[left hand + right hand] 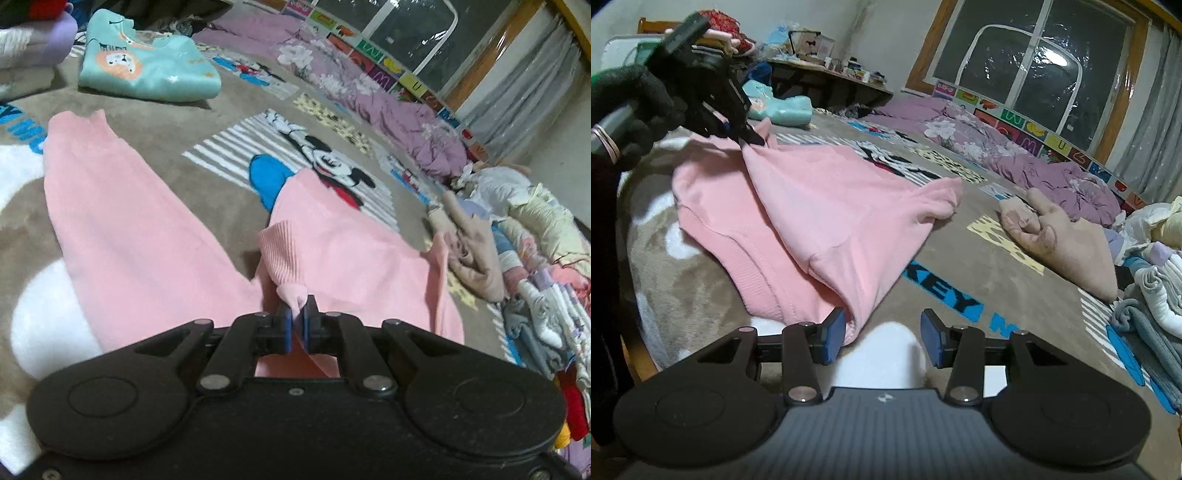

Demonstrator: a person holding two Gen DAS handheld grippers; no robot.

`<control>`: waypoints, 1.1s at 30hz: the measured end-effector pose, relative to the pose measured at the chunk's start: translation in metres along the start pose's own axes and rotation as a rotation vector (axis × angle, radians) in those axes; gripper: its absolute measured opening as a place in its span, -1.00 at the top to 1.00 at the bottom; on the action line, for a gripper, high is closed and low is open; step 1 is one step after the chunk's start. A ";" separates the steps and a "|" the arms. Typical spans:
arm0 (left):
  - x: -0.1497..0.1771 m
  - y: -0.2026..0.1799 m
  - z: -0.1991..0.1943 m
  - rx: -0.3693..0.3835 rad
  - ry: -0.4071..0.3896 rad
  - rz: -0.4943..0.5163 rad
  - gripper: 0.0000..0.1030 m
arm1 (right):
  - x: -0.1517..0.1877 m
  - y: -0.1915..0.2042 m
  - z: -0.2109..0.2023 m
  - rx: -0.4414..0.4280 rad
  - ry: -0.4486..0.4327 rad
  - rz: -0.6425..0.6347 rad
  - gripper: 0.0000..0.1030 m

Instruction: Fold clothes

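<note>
Pink sweater half-folded on the cartoon blanket.

Left gripper [298, 314] pinches a pink sweater [147, 229] fold; right gripper [882, 338] stands spread, its left pad seemingly brushing the hem. Folded teal top [147, 70] lies at eleven o'clock, well apart on the blanket [229, 122].

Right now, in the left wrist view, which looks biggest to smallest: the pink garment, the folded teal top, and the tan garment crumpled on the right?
1. pink garment, by far the largest, though it lies nearest the camera.
2. folded teal top.
3. tan garment.
The last two look close in size, and the teal top lies farther away, so their order is unsure.
</note>
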State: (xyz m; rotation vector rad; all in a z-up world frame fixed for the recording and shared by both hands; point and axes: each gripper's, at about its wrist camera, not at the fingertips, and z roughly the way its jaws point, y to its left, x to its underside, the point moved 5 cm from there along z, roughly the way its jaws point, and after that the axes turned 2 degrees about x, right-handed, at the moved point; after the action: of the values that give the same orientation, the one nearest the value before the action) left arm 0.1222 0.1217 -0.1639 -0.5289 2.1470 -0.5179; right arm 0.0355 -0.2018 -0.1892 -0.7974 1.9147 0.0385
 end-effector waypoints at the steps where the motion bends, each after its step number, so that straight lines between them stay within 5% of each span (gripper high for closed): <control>1: 0.000 0.001 0.000 -0.008 0.008 -0.002 0.85 | -0.002 0.001 -0.003 -0.012 -0.011 0.001 -0.02; 5: -0.010 0.007 -0.010 -0.080 -0.023 -0.006 0.44 | -0.008 0.013 -0.005 -0.052 -0.030 -0.033 -0.02; 8: -0.022 0.007 -0.026 -0.142 -0.086 0.020 0.43 | -0.013 0.018 -0.005 -0.080 -0.055 -0.034 -0.03; 12: -0.026 -0.025 -0.023 -0.008 -0.064 0.070 0.21 | -0.019 0.020 0.003 -0.121 -0.083 -0.010 -0.04; 22: -0.033 -0.157 0.073 0.093 0.095 0.385 0.13 | -0.026 0.017 0.037 -0.204 -0.080 0.076 -0.04; 33: -0.044 -0.210 0.181 0.064 0.240 0.488 0.14 | -0.021 0.013 0.046 -0.274 -0.058 0.150 -0.08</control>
State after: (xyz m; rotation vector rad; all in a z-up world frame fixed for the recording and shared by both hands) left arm 0.3324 -0.0600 -0.1255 0.1054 2.3692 -0.3856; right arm 0.0708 -0.1643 -0.1985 -0.8216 1.9341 0.4195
